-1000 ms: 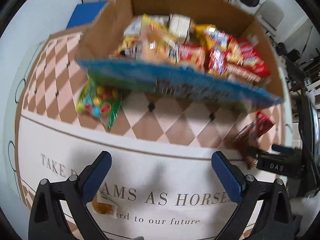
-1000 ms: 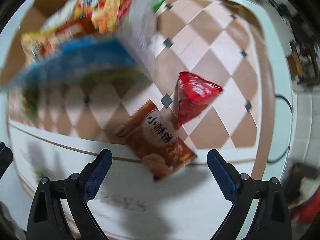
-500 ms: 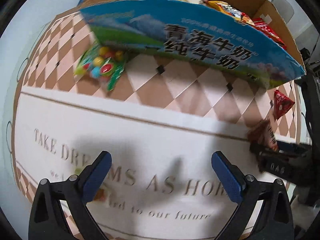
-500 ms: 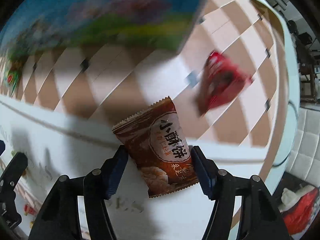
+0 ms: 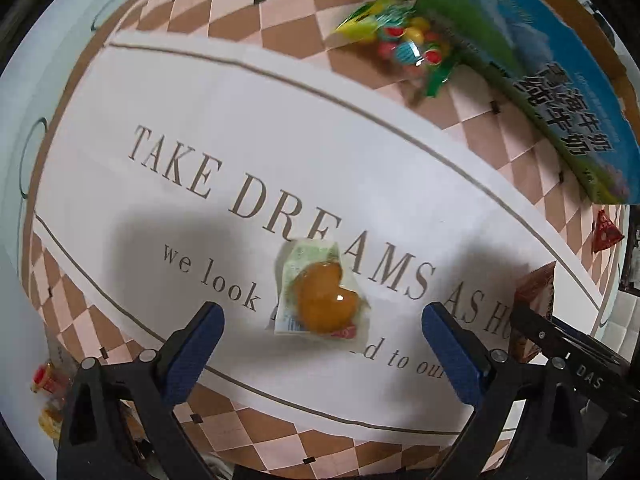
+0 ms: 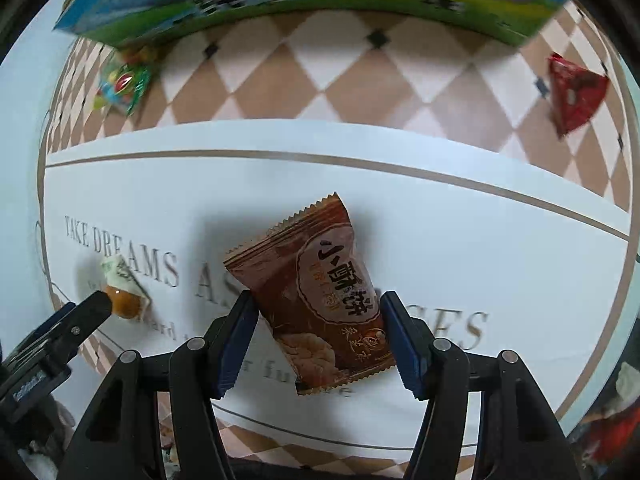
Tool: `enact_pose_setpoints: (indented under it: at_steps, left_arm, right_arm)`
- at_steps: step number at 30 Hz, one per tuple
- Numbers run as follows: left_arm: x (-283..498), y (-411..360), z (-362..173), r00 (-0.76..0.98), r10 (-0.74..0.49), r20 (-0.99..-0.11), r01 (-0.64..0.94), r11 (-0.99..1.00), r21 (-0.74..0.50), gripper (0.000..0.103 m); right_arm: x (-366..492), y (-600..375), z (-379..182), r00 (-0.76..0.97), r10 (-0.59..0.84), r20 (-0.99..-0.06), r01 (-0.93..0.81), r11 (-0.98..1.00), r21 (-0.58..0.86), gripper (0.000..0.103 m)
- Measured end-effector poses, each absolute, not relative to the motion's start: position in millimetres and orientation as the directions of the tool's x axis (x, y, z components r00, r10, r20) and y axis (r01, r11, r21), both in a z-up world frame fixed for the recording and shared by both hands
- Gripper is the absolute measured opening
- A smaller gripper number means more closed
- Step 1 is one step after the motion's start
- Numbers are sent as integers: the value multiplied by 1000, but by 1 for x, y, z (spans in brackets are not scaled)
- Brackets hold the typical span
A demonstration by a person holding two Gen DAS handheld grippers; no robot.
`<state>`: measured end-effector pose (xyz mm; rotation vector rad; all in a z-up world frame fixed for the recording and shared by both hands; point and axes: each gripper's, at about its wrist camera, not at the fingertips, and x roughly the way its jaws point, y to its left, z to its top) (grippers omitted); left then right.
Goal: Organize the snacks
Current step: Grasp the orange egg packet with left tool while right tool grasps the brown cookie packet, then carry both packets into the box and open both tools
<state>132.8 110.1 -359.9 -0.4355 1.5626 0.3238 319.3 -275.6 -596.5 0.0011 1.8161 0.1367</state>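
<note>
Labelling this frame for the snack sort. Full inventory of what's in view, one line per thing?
Brown crimped-edge biscuit packet: 1, brown, between the right jaws, which press on it.
Clear-wrapped orange jelly sweet: 1, orange, on the white lettered band, ahead of the open left jaws.
Green bag of coloured candies: 1, green and multicolour, on the checks beside the box.
Red triangular foil pouch: 1, red, on the checks, far right.
Blue-and-green printed cardboard box: 1, at the far edge.
Checked brown-and-pink tablecloth: 1, covers the table.
Small wrapped snacks: a few, red and yellow, lower left, blurred.
Left gripper: 1, black with blue pads, open.
Right gripper: 1, same, shut.
</note>
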Motion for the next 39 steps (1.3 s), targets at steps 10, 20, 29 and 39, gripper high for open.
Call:
enact_pose_setpoints:
  at_steps: [10, 20, 29, 39]
  left_arm:
    - [137, 109, -400, -80, -140, -987, -437, 895, -92, 61]
    - [121, 115, -402, -46, -116, -992, -412, 907, -87, 48]
    - [125, 92, -388, -8, -107, -994, -377, 921, -96, 47]
    - [158, 78, -288, 181, -195, -964, -290, 926, -242, 47]
  right_arm:
    - [323, -254, -589, -237, 45, -970, -87, 994, 67, 66]
    - [323, -251, -594, -233, 34, -972, -92, 994, 57, 65]
    - [323, -246, -583, -205, 50, -977, -102, 992, 72, 65]
    - [353, -270, -505, -99, 174, -980, -56, 982, 180, 64]
